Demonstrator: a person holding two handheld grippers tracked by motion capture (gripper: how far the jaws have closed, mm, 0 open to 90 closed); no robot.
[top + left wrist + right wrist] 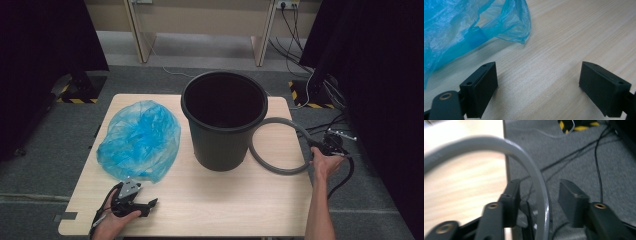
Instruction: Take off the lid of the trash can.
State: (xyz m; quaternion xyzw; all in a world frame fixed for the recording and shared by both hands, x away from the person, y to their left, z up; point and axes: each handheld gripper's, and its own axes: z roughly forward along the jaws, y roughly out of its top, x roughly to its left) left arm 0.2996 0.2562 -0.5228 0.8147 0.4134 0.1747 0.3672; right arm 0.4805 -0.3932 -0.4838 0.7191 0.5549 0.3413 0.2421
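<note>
A tall black bin stands upright in the middle of the wooden table. A crumpled blue plastic bag lies left of it. A grey ring lies flat to the bin's right and reaches the table's right edge. My left gripper rests low over the table's front left corner; its jaws stand wide open over bare wood, just short of the blue bag. My right gripper sits at the table's right edge, and the grey ring passes between its open jaws without being pinched.
Grey carpet surrounds the table, with black cables trailing on the floor to the right. Black curtains hang at both sides, and yellow-black striped stand feet sit on the floor. Wooden furniture legs stand behind.
</note>
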